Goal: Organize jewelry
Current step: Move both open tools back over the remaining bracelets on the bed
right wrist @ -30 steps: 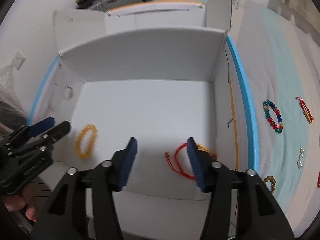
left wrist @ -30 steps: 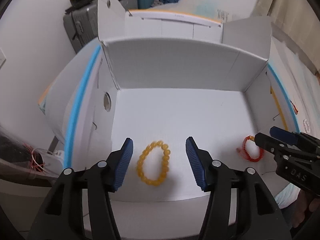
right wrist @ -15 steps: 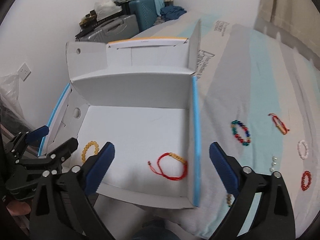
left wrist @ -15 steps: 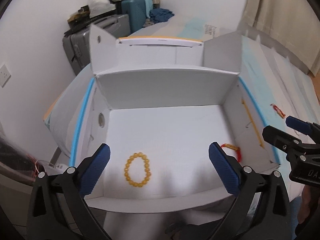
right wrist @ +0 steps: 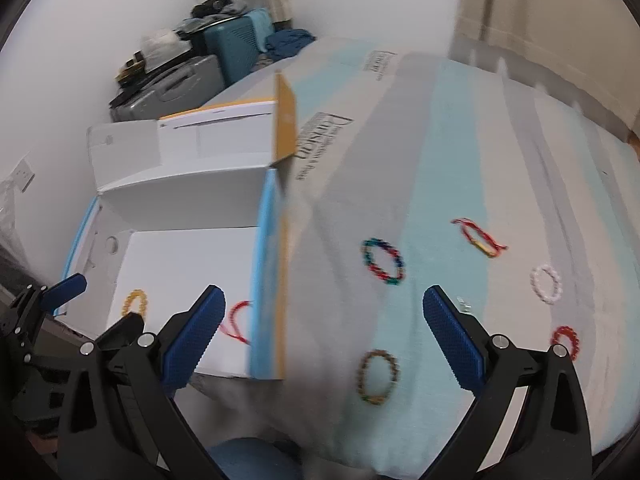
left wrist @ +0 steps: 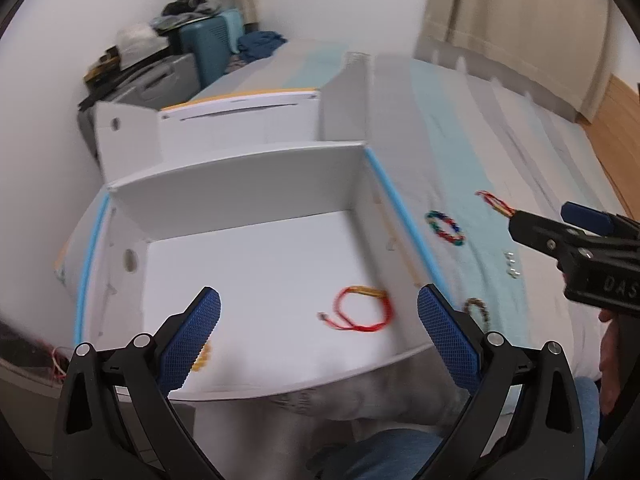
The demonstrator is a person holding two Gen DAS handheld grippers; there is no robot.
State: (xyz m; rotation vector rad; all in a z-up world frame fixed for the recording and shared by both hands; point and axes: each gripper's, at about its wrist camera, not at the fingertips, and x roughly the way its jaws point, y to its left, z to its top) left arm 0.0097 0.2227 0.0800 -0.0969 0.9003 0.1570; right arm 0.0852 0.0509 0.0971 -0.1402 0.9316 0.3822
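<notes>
Jewelry lies in two places relative to the white box [left wrist: 256, 184]: a red cord bracelet [left wrist: 360, 314] and a yellow bead bracelet [right wrist: 135, 303] rest on the box floor, while the other pieces are scattered on the bed [right wrist: 460, 160] beyond the box's blue-edged side wall. Outside that wall sit a multicolour bead bracelet [right wrist: 383, 262], a dark mixed-bead bracelet [right wrist: 378, 377], a red-and-yellow cord bracelet [right wrist: 479, 237], a white bead bracelet [right wrist: 545, 283], a small red bead bracelet [right wrist: 566, 339] and some tiny silvery pieces [left wrist: 512, 264].

Both tools are spread wide and hold nothing. The left tool [left wrist: 318, 338] faces the box interior from its near edge; the right tool [right wrist: 323, 336] points past the blue-edged wall toward the scattered pieces, the dark mixed-bead bracelet nearest between its fingers.

Judging from this, the next pickup is probably that bracelet. The bed is soft and creased, so fingers pressed down could pinch fabric along with the beads, or push the loop deeper into a fold. Motion blur suggests fast travel, which risks a mistimed closure. Carrying a piece back, the tool could clip the box's upright flap [right wrist: 285, 120] and shift the light box.
</notes>
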